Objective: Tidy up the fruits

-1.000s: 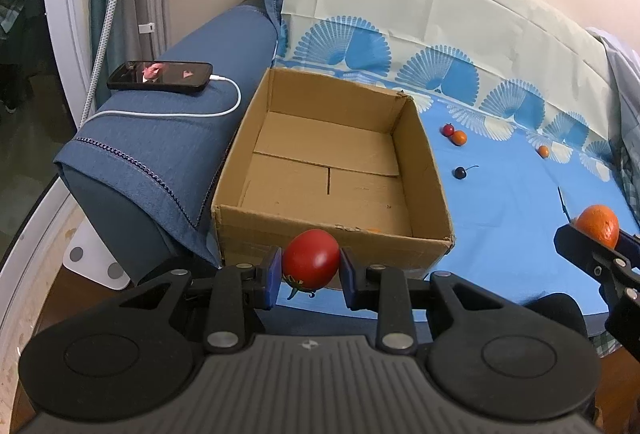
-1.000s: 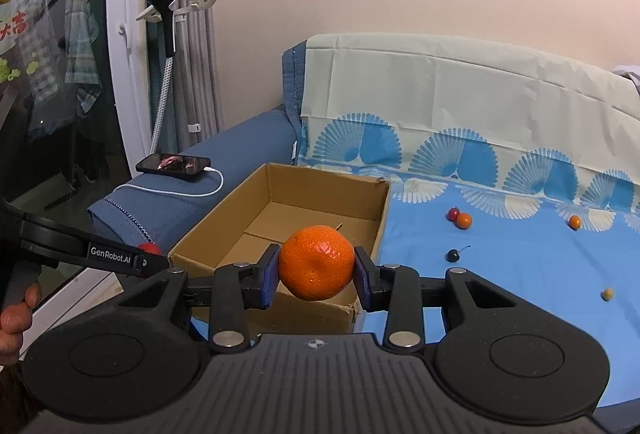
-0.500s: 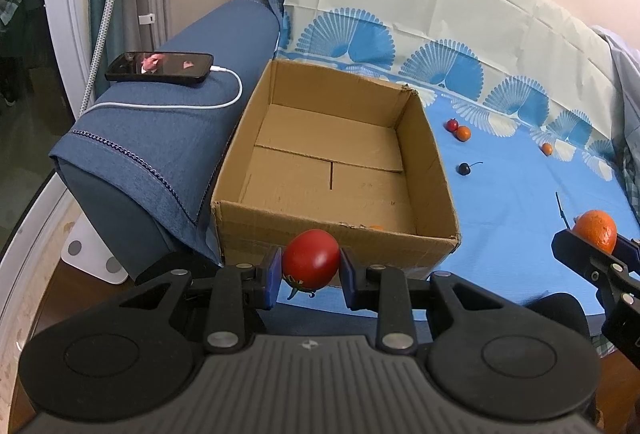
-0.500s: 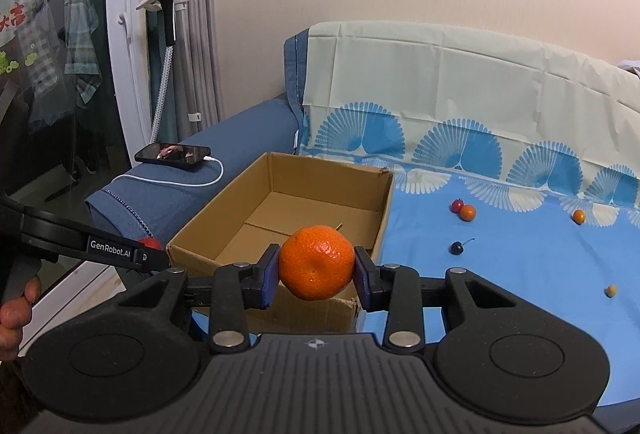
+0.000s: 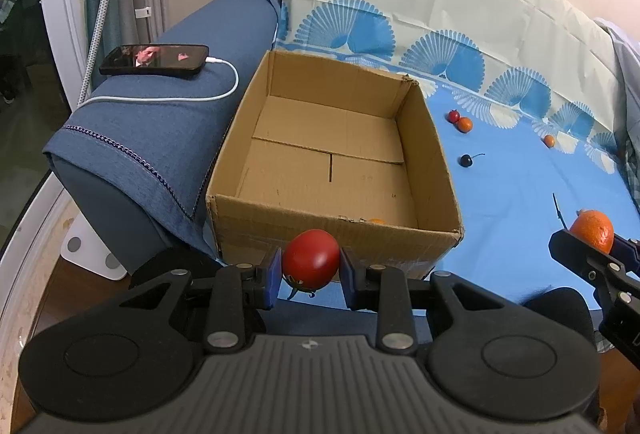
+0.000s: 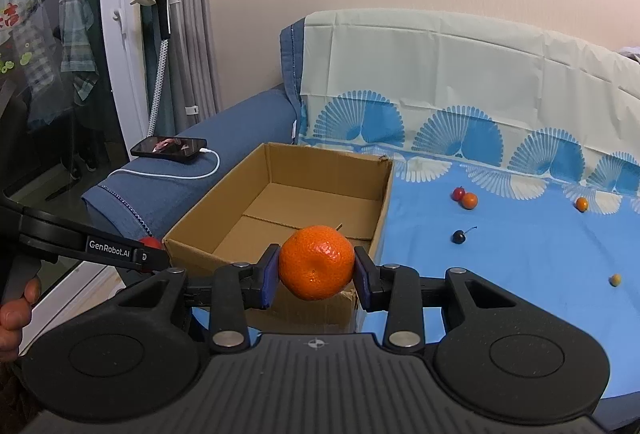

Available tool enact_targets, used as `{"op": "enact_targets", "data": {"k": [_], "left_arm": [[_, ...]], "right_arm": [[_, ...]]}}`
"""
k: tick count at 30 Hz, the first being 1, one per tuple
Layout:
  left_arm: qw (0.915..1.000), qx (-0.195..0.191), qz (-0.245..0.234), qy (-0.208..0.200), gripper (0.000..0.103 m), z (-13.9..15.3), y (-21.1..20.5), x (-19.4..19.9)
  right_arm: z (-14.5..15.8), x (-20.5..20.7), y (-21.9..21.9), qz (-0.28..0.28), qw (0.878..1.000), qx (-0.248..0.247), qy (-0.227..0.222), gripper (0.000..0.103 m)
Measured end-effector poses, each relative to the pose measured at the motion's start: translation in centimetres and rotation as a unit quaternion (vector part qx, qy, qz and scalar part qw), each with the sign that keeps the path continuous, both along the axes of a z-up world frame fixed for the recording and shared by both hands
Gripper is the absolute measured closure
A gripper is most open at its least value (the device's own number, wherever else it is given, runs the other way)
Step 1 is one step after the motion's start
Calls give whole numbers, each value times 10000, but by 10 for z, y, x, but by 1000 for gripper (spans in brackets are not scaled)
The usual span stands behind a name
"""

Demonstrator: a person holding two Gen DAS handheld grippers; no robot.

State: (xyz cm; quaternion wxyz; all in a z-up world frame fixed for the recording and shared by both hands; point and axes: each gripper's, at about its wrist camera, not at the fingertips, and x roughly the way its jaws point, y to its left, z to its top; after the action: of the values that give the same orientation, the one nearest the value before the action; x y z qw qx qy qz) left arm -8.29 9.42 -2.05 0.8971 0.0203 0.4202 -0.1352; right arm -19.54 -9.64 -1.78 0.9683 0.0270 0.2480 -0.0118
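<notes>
Left gripper (image 5: 308,276) clamped on tomato (image 5: 311,259), right gripper (image 6: 315,276) clamped on mandarin (image 6: 316,262), both short of cardboard box (image 5: 320,230).

Little is changing here. In the left wrist view the cardboard box (image 5: 336,170) is sitting slightly lower in the picture and showing more of its floor, so a small orange fruit (image 5: 376,221) is now peeking out just behind its near wall. In the right wrist view the box is sliding a little lower behind the tangerine (image 6: 316,262), and the wall above the sofa is filling more of the picture. The phone (image 5: 154,59) on the armrest is edging sideways in both views.
</notes>
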Motion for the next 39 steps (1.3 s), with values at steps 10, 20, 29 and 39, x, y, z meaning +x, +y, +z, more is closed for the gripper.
{"op": "enact_targets", "data": {"k": [10,20,29,39], "left_arm": [[10000,14,29,89,69,-6,1,8],[9998,54,9,209,69,-13,-3,20],[9998,73,83,181,69,-10,-4,45],[9998,-1,86,177,69,-9,-19,95]], "right_arm": [[-5,8,1,-22,9999,26,115,64],[-13,22,-3,-74,9997,1,245,64],[-17,43,-5,-36,9997,-49,226,64],[-27,92,-4,115,9993,-34,364,64]]}}
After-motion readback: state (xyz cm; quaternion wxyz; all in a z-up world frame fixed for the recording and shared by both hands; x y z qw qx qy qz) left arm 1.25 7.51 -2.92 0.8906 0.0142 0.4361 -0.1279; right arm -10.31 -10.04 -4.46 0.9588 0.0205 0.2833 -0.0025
